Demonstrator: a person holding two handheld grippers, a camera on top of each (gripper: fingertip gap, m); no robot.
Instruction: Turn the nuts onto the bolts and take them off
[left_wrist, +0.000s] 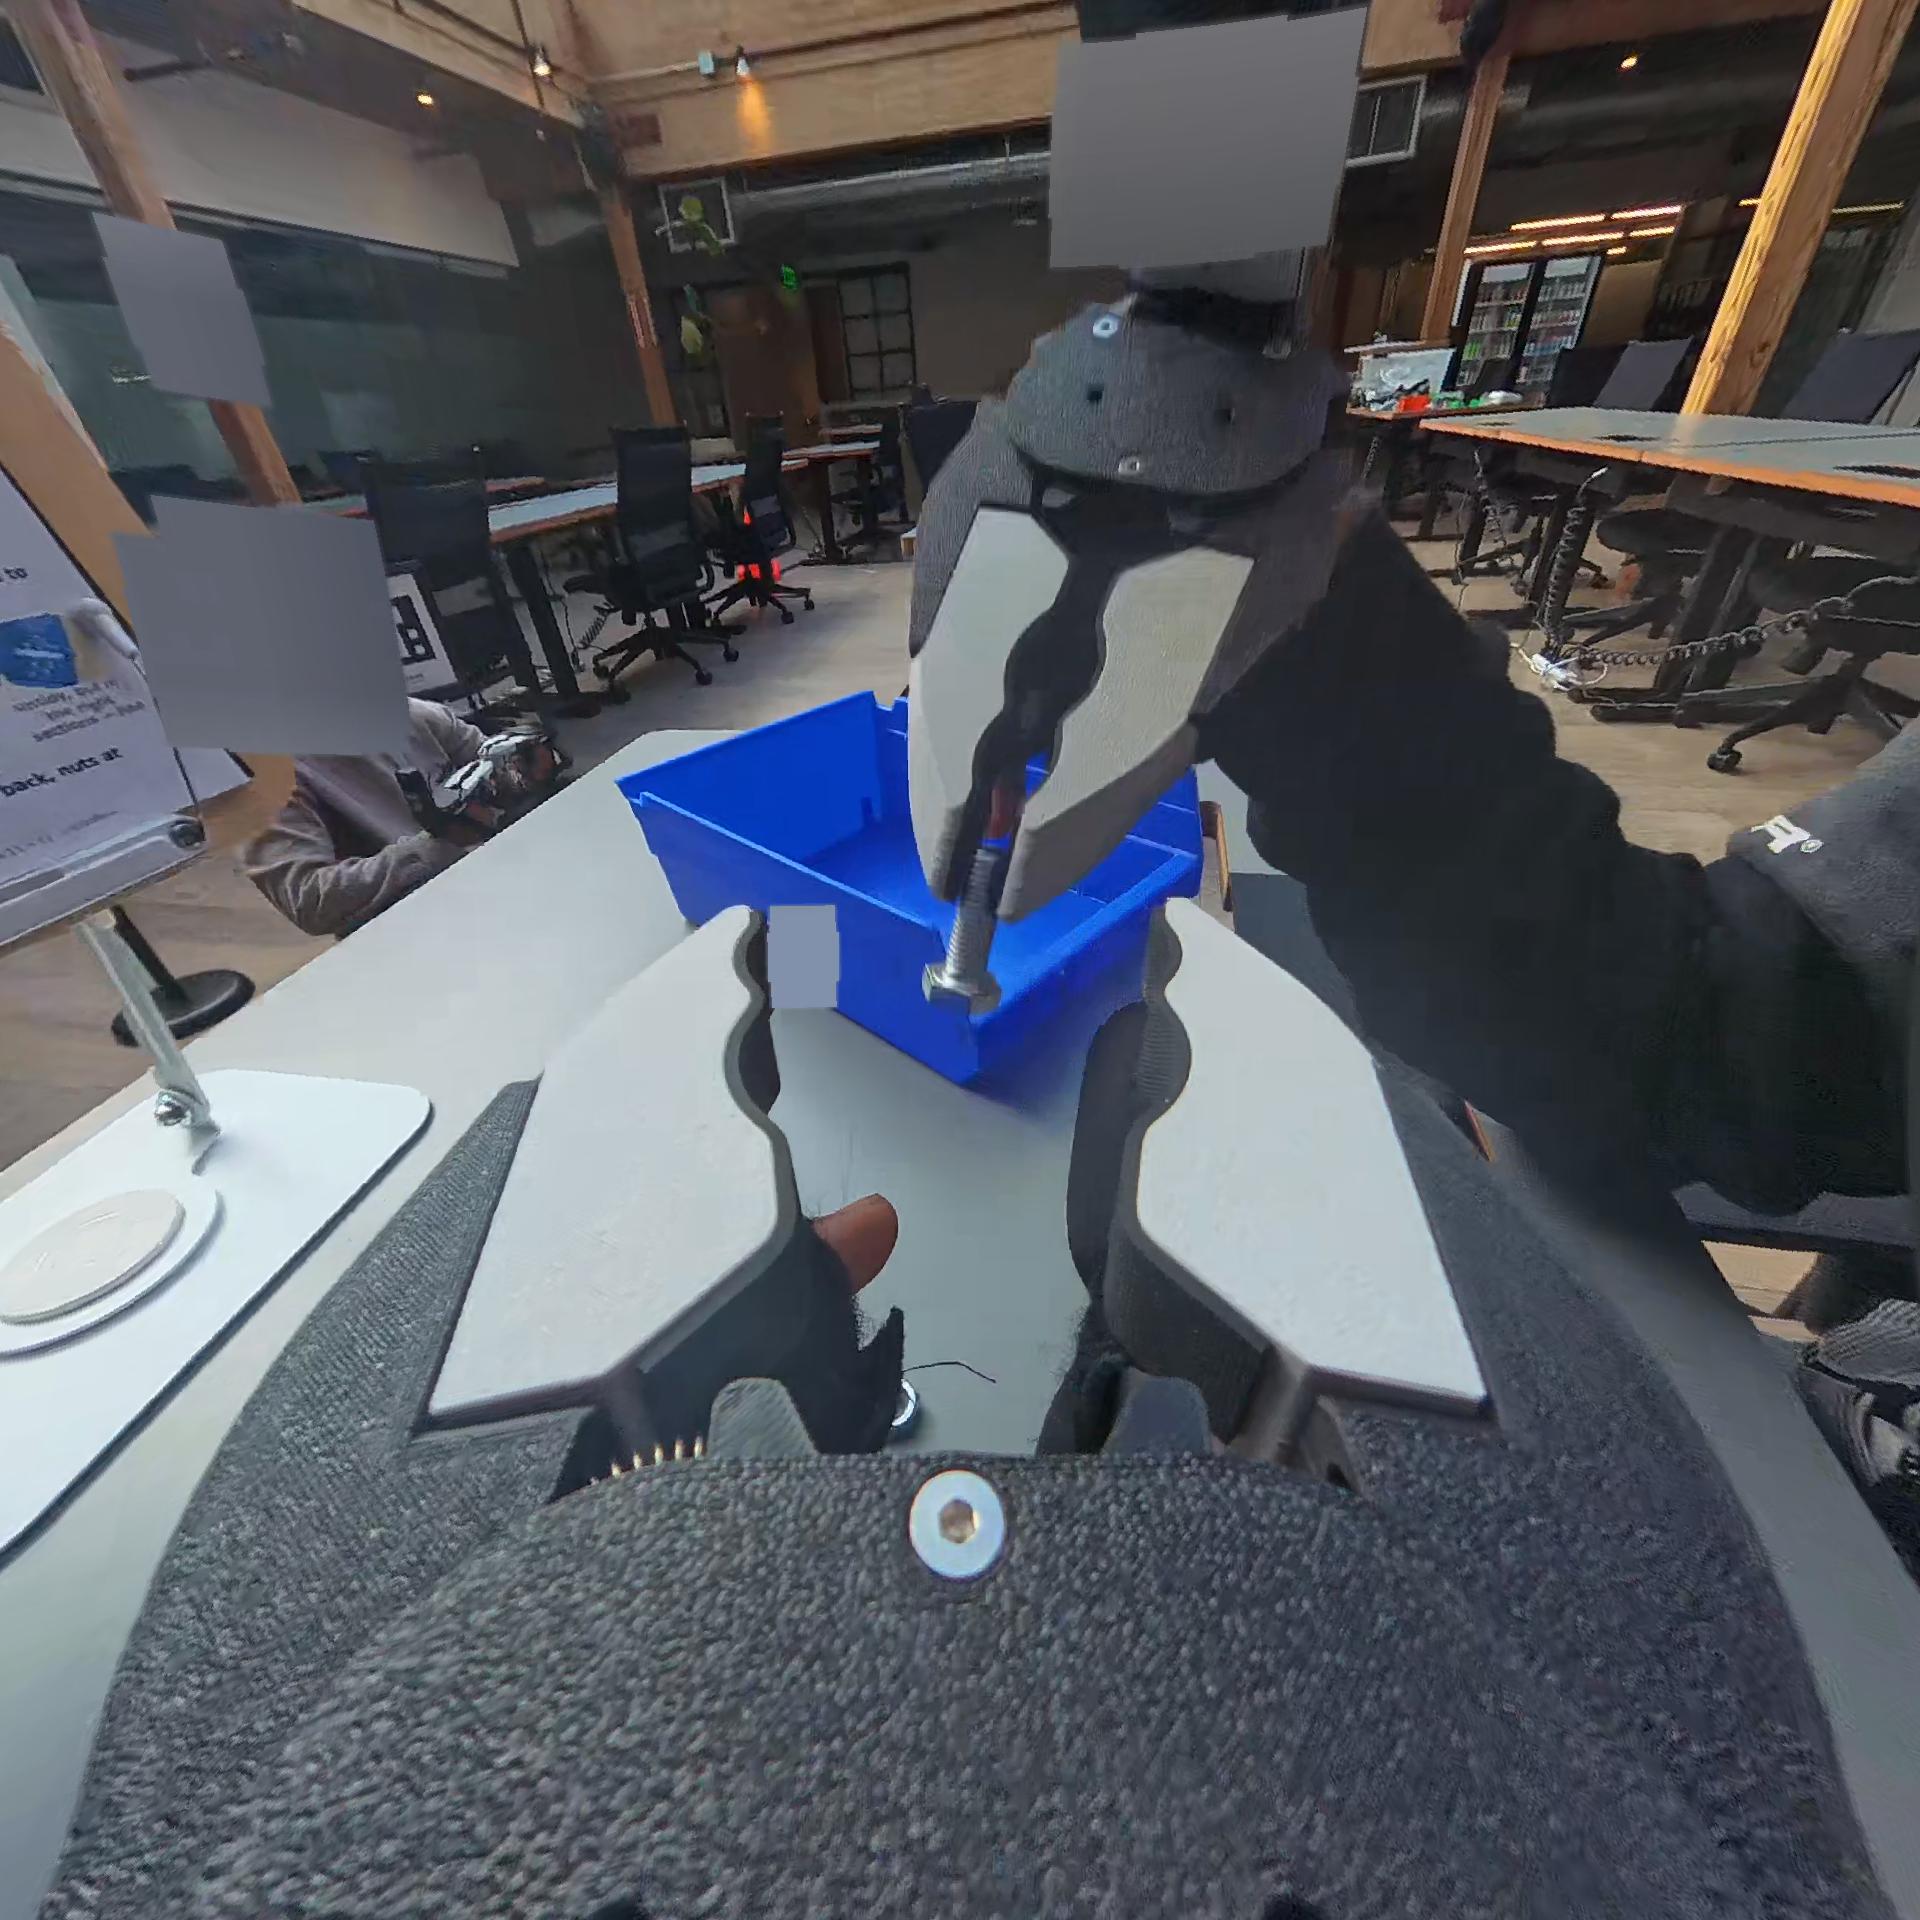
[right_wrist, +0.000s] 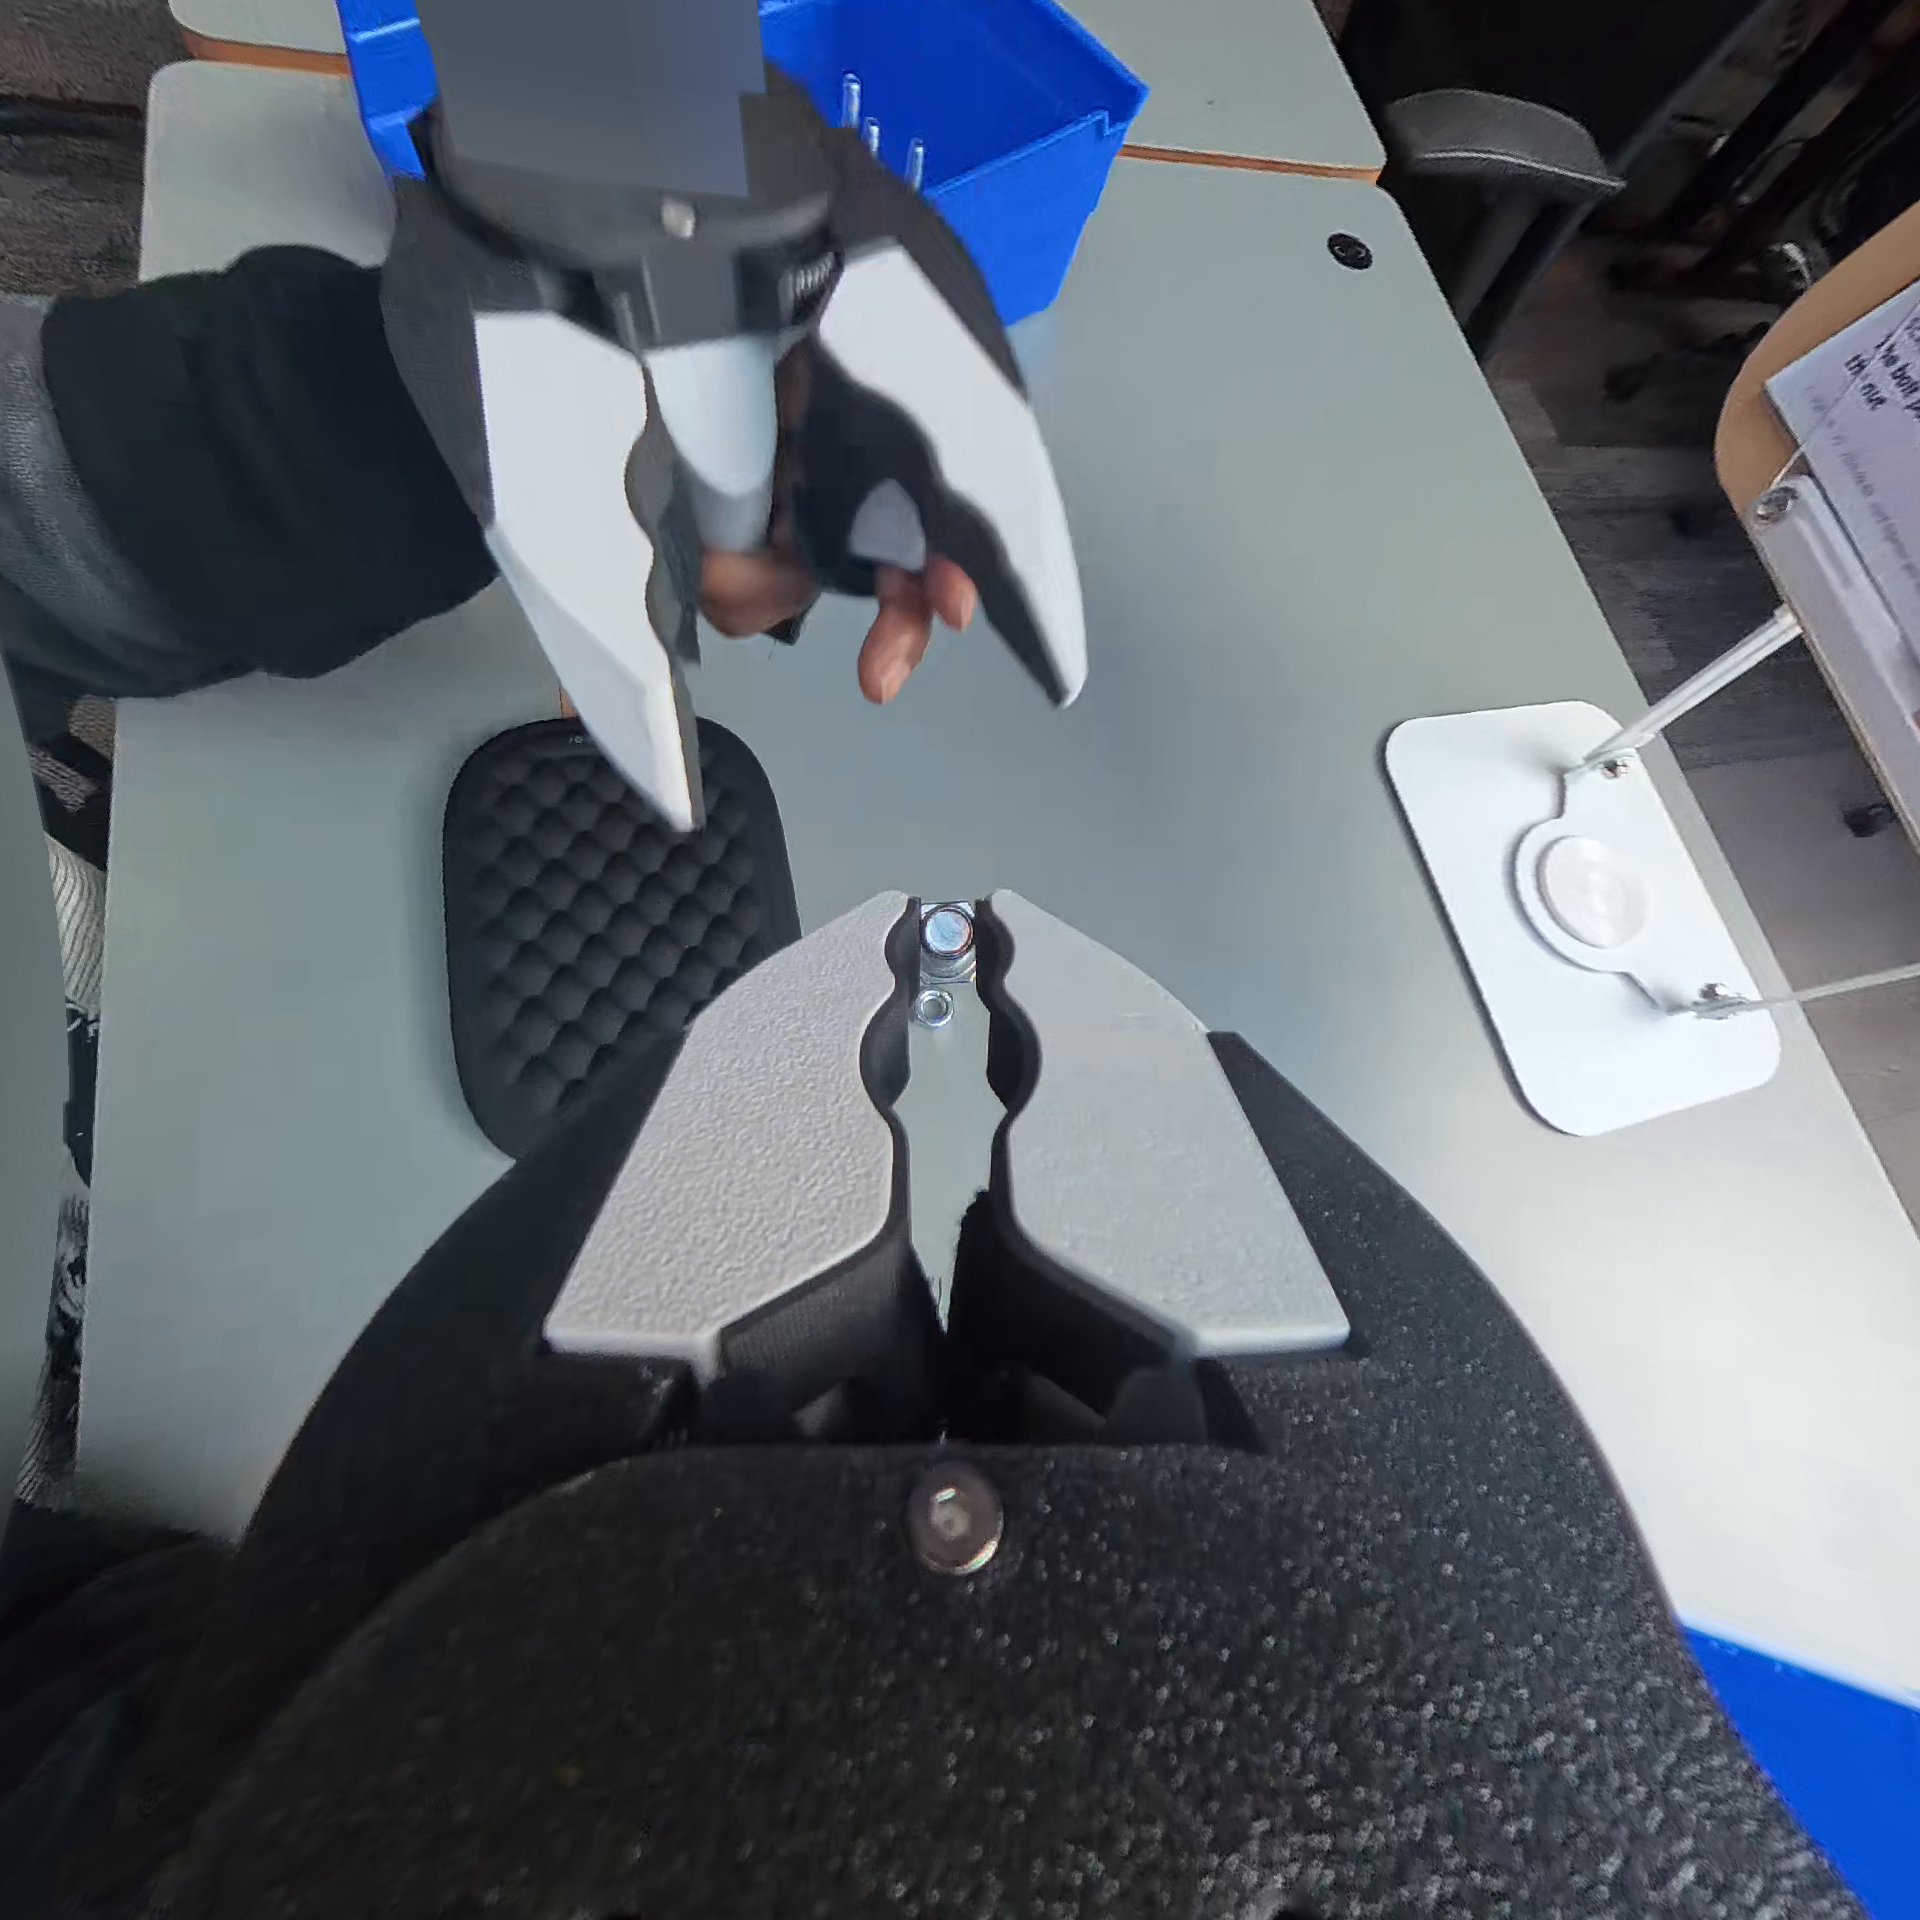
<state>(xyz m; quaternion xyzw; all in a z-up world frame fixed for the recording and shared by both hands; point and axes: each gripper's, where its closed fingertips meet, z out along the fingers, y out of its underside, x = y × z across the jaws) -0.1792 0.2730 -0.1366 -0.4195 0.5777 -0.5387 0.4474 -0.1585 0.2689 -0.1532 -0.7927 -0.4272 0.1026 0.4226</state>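
1. Gripping a bolt (left_wrist: 961, 940) by its threaded shank, the right claw (left_wrist: 977, 883) is clamped shut, with the hex head hanging down above the blue bin (left_wrist: 790, 831).
2. In the right wrist view the same bolt (right_wrist: 945, 940) shows end-on between the tips, and a small nut (right_wrist: 935, 1006) lies on the bench (right_wrist: 1247, 623) right below it.
3. The left claw (right_wrist: 873, 758) hangs above the bench with its jaws spread apart and empty, near a black padded mat (right_wrist: 582, 935).
4. More bolts (right_wrist: 883, 130) stand upright in the bin.
5. Risk, as I judge it: the thin threaded shank could swivel or slip in the tips once the nut is twisted, cross-threading it or dropping the bolt.
6. The loose nut could also roll away if nudged by the left claw.
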